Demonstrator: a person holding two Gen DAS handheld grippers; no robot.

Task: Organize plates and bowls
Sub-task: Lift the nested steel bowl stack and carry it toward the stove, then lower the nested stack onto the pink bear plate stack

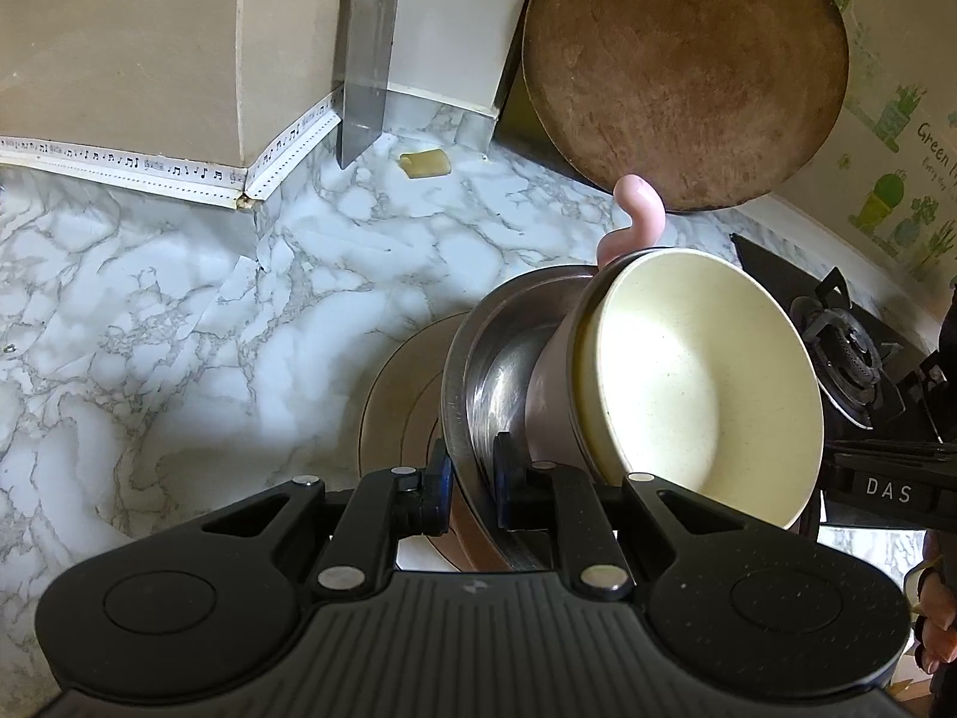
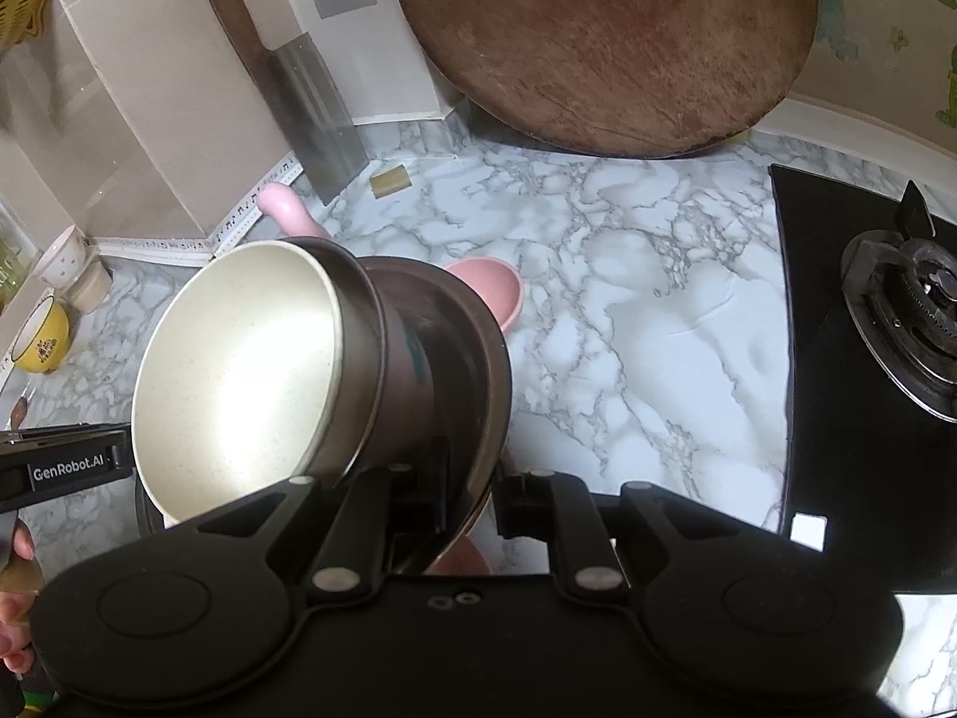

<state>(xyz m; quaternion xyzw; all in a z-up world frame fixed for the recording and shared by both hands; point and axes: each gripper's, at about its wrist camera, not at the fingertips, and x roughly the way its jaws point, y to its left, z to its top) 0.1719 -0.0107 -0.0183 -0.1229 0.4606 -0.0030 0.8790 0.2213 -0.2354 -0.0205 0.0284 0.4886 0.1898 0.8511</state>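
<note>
A stack of nested dishes is held between both grippers above the marble counter. It has a steel bowl (image 1: 478, 371) outside, a pink cup (image 1: 550, 395) with a curled pink handle (image 1: 637, 209) inside it, and a cream bowl (image 1: 706, 383) innermost. My left gripper (image 1: 472, 478) is shut on the steel bowl's rim. My right gripper (image 2: 472, 490) is shut on the opposite rim of the steel bowl (image 2: 472, 359); the cream bowl (image 2: 239, 377) faces left there. A beige plate (image 1: 401, 395) lies under the stack.
A round wooden board (image 1: 688, 72) leans on the back wall. A cleaver (image 2: 299, 96) leans in the corner by a small yellow block (image 2: 390, 180). A black gas stove (image 2: 885, 323) is at the right. A pink bowl (image 2: 496, 293) sits behind the stack; yellow cup (image 2: 42, 335) far left.
</note>
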